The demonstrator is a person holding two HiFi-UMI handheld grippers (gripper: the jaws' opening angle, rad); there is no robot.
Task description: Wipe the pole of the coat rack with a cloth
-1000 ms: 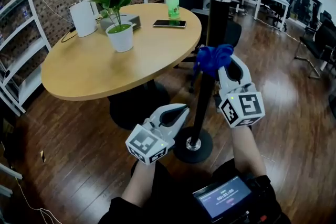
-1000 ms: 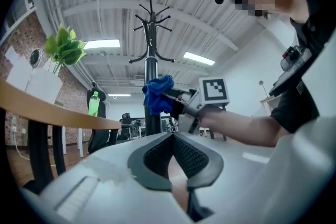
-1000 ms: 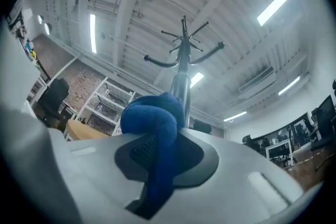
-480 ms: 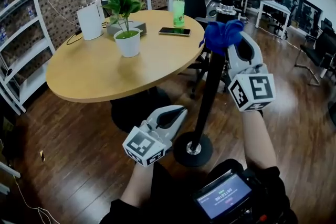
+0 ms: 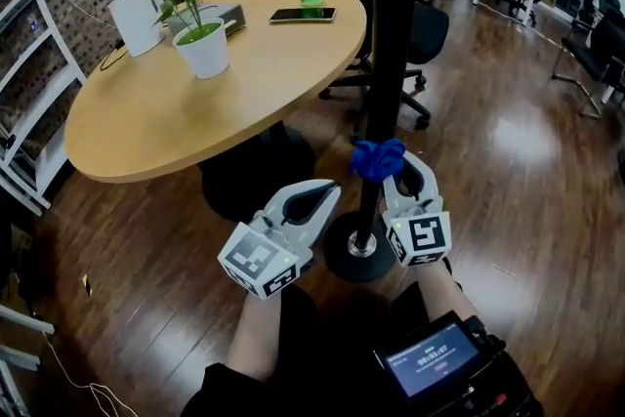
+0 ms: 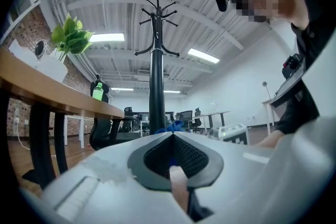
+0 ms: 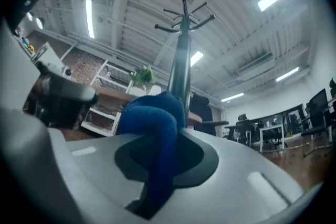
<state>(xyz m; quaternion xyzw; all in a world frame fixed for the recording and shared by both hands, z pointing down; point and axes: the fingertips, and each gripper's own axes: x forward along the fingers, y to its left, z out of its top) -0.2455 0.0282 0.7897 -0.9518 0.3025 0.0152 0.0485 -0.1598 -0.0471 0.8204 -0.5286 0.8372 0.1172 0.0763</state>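
right gripper (image 5: 395,173) pinching blue cloth (image 5: 377,158) against pole (image 5: 391,44) low down near base (image 5: 341,256), left gripper (image 5: 328,187) pressed together, empty, just beside base

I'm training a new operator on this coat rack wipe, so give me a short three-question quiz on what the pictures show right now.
1. Multiple choice: what is the right gripper shut on? A. a sponge. B. the blue cloth. C. nothing.
2. True or false: the left gripper is clamped on the pole.
3. Short answer: where on the pole is the blue cloth held, high up or low down near the base?

Key
1. B.
2. False. Its jaws are together and empty, beside the pole.
3. Low down near the base.
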